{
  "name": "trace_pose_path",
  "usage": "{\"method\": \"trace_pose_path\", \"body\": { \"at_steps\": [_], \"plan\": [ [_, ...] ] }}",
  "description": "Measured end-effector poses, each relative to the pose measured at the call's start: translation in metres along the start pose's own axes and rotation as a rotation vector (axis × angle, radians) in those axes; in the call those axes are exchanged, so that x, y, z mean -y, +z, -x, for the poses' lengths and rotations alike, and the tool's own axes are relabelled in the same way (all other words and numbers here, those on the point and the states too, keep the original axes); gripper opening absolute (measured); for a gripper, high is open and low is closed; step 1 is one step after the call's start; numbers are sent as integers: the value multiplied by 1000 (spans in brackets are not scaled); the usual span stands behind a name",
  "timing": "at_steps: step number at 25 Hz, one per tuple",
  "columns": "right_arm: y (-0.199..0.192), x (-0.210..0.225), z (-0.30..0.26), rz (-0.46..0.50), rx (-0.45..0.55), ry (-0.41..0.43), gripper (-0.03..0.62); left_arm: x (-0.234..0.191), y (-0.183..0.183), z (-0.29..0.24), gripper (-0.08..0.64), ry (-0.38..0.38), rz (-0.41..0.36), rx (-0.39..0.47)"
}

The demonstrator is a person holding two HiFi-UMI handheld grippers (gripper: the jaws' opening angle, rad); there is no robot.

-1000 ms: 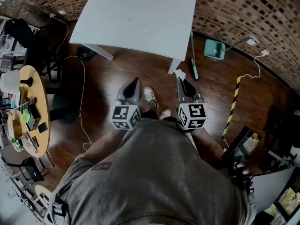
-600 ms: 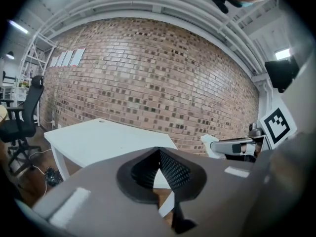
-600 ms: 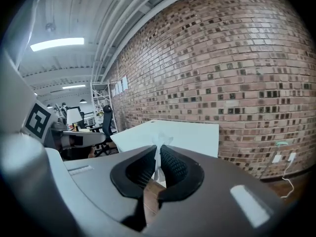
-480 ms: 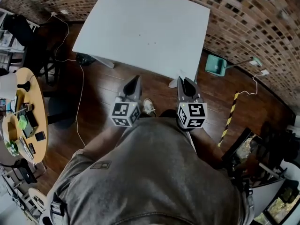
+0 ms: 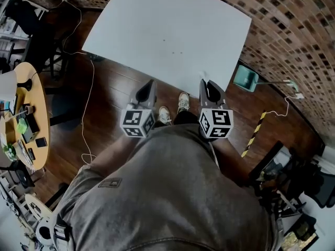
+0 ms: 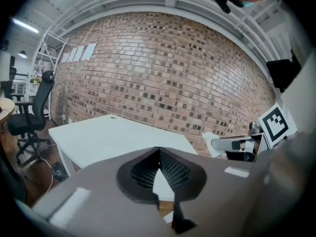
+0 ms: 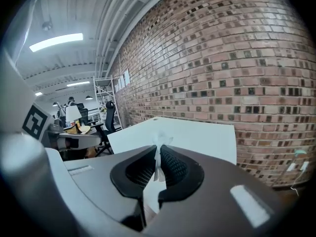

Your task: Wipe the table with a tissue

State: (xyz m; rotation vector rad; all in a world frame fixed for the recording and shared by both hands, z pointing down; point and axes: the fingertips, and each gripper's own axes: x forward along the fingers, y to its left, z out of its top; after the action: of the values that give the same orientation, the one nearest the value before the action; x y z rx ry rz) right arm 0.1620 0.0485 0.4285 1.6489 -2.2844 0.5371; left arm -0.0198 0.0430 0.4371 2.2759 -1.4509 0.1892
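The white table fills the top of the head view, and its near edge lies just beyond both grippers. My right gripper is shut on a white tissue, whose tuft sticks up past the jaw tips. The tissue is hard to make out against the table in the head view. My left gripper is level with the right one; its tips meet with nothing between them. In the left gripper view, the right gripper shows at the right with the tissue at its tip.
A brick wall runs behind and to the right of the table. A teal dustpan and a yellow-black strip lie on the wooden floor at the right. Cables and a cluttered round table are at the left. An office chair stands beyond.
The person has walked forward, so the table has come much closer and larger. Both grippers now reach its near edge. The right gripper still holds the tissue.
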Motion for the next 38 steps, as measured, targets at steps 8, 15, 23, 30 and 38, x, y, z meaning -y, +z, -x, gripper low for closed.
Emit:
{"method": "trace_pose_path", "body": {
  "at_steps": [8,15,23,30,38],
  "plan": [
    [5,30,-54,10,-66,92,32,-10,7,-43,2,98,13,-32],
    [-2,45,-96,21,-121,138,32,-22,0,-64,2,160,34,-62],
    [-31,45,-124,33,-233,100,32,-39,-16,-83,2,146,74,-114],
    [-51,47,-153,48,-318,64,32,-54,-27,-107,2,113,77,-165],
    [-77,46,-181,92,-429,22,32,-75,-44,-113,2,100,100,-226]
  ]
}}
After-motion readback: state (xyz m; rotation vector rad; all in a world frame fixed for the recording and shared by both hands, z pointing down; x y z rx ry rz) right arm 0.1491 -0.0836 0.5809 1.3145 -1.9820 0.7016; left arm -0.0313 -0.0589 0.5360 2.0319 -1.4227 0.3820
